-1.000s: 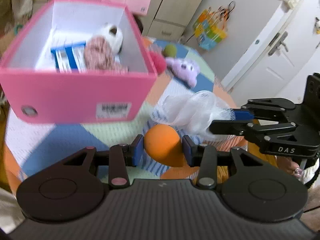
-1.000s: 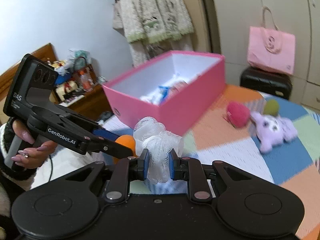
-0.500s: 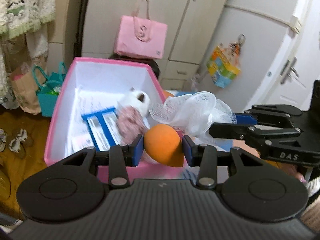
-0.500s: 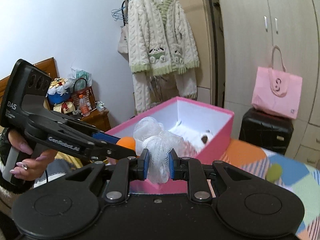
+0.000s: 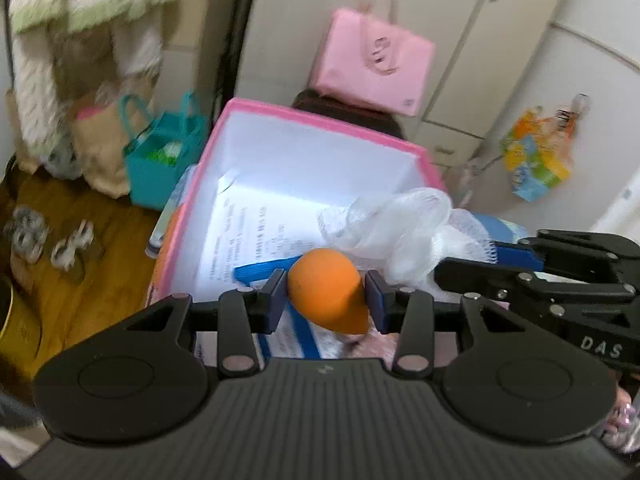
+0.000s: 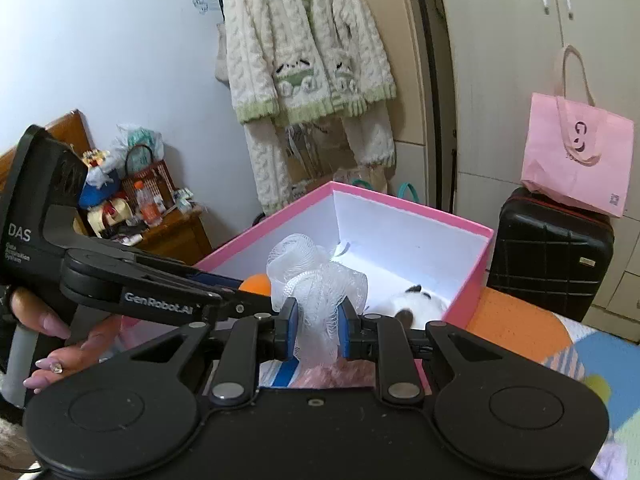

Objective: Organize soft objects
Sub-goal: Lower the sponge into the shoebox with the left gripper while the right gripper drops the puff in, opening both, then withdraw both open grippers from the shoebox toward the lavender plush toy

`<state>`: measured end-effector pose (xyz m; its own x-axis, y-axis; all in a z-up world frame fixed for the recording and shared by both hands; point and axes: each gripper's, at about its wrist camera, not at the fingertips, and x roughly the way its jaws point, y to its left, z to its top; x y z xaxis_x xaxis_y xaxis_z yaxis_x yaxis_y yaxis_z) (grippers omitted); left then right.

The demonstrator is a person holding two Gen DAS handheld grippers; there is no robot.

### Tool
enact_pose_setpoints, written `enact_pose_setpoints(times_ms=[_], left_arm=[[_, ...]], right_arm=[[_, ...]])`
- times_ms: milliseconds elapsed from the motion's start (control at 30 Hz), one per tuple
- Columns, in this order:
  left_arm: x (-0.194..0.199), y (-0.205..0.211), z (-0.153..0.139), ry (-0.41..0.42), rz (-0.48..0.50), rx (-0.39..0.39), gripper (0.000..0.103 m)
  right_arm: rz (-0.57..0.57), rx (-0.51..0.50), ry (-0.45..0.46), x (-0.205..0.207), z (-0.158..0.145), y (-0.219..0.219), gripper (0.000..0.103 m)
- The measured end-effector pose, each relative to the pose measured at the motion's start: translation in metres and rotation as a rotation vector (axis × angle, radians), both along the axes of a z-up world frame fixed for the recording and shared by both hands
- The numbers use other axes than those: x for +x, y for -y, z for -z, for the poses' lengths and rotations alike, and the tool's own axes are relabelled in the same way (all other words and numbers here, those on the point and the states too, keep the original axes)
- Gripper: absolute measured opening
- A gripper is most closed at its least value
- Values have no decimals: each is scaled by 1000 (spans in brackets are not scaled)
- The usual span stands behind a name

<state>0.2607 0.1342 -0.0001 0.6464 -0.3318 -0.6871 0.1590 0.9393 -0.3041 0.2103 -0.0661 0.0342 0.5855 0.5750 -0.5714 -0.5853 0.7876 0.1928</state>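
Observation:
My left gripper (image 5: 326, 300) is shut on an orange egg-shaped sponge (image 5: 326, 294), held over the open pink box (image 5: 320, 122). Beside it on the right, my right gripper (image 5: 492, 260) comes in, shut on a white mesh bath pouf (image 5: 400, 232). In the right wrist view the right gripper (image 6: 318, 330) pinches the pouf (image 6: 316, 280) above the pink box (image 6: 468, 276), and the left gripper (image 6: 236, 300) with the orange sponge (image 6: 256, 282) reaches in from the left. Inside the box lie a white plush toy (image 6: 412, 306), a pinkish soft item (image 6: 340, 376) and a blue-and-white package (image 5: 256, 244).
A pink tote bag (image 6: 576, 156) sits on a black suitcase (image 6: 548, 248) behind the box. A teal bag (image 5: 160, 160) stands on the wooden floor at left. A knitted cardigan (image 6: 304, 64) hangs on the wall. The patchwork bedspread (image 6: 560, 344) lies at right. A hand (image 6: 52, 340) grips the left tool.
Both grippers have carried their loads from over the bedspread to above the pink box, which now lies directly under them. Their grips have not changed.

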Motion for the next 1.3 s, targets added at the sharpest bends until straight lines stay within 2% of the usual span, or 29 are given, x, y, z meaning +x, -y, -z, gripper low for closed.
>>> enact_pose_setpoints(times_ms=[133,267,400,567,633,667,700,900,1033,1300], left_arm=[[12,-1,7,-46,4,-16,41],[13,8,5,-32,36,-1,40],[25,10,7,-36,13,35,42],[31,8,4,-37,-28,48,49],[26,7,0,-28,-22,44,53],[22,6,-3,-21,-15,36,59],[17,5,-5,-11,-10,32,63],[-23,5,-18,49,40,56,64],[-52,10,-29,95,86,87,64],[-102,27,-55,146,194,108,64]], right_arm=[[-12,-60,-8,22,7,-11,25],[-17,-56,-30,37,13,-13,25],[-24,-77,-16,42,16,-17,26],[-15,-90,2,49,19,-21,33],[-4,-72,-2,47,17,-16,43],[0,-57,-3,45,15,-12,45],[2,-45,-3,42,14,-7,46],[13,4,13,8,4,21,52],[17,-2,56,-31,-5,38,55],[20,-39,78,-89,-26,64,62]])
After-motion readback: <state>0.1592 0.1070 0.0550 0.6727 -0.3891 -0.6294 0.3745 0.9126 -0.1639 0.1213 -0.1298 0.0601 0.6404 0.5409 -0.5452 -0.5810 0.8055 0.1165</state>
